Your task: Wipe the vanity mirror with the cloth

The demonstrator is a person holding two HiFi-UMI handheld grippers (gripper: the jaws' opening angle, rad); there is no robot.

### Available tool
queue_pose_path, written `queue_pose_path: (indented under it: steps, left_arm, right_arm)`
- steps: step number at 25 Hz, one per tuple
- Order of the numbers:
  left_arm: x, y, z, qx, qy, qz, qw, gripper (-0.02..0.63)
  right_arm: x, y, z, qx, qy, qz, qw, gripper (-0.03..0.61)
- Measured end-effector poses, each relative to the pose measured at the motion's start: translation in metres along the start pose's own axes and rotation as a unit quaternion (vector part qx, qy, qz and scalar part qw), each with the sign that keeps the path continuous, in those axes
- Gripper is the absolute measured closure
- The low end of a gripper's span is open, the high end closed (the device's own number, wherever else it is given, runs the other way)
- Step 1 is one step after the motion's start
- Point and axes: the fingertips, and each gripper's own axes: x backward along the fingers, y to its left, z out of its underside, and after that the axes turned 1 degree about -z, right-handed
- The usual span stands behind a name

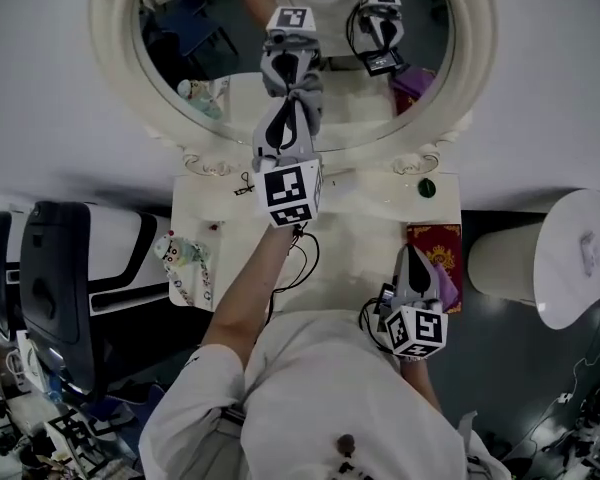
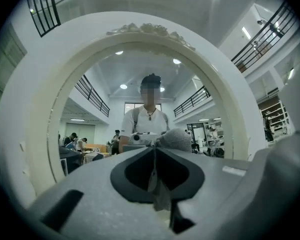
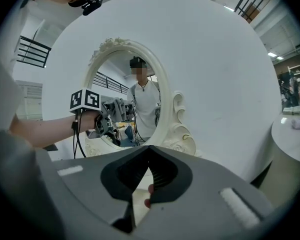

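One grey cloth (image 1: pixel 308 96) sits bunched at the lower middle of the vanity mirror (image 1: pixel 472 48), apparently touching the glass. It is pinched at the tip of my left gripper (image 1: pixel 292 108), whose jaws are pressed together on it with a tail of fabric hanging back between them. To wipe well, I judge I should hold that wad flat on the glass with light, even pressure. I would sweep overlapping strokes from there up and out toward the mirror's frame, letting only cloth touch and never the hard jaw tips. My right gripper (image 1: pixel 412 258) rests well below the mirror over the tabletop (image 1: pixel 350 258), jaws closed on nothing. I would leave it parked by the red booklet (image 1: pixel 445 243), clear of the sweep.
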Motion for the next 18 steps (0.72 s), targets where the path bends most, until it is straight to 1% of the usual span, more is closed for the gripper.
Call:
queue_pose_path:
  steps: [7, 9, 12, 16, 18]
  left_arm:
    - [0.018, 0.085, 0.006, -0.007, 0.018, -0.073, 0.9971, 0.595]
    - [0.023, 0.106, 0.009, -0.006, 0.024, -0.096, 0.9951, 0.595]
    - [0.032, 0.140, 0.015, 0.008, 0.034, -0.138, 0.9899, 0.595]
    - [0.036, 0.160, 0.018, -0.002, 0.037, -0.155, 0.9873, 0.595]
    - [0.037, 0.167, 0.019, 0.000, 0.036, -0.165, 0.9856, 0.595]
  right_arm:
    - [-0.018, 0.040, 0.009, 0.013, 0.013, -0.032, 0.999, 0.571]
    - [-0.021, 0.049, 0.011, 0.015, 0.015, -0.037, 0.999, 0.571]
    - [-0.023, 0.059, 0.014, 0.016, 0.017, -0.039, 0.999, 0.571]
    - [-0.024, 0.066, 0.016, 0.019, 0.021, -0.037, 0.999, 0.571]
    - [-0.025, 0.068, 0.016, 0.022, 0.021, -0.035, 0.999, 0.571]
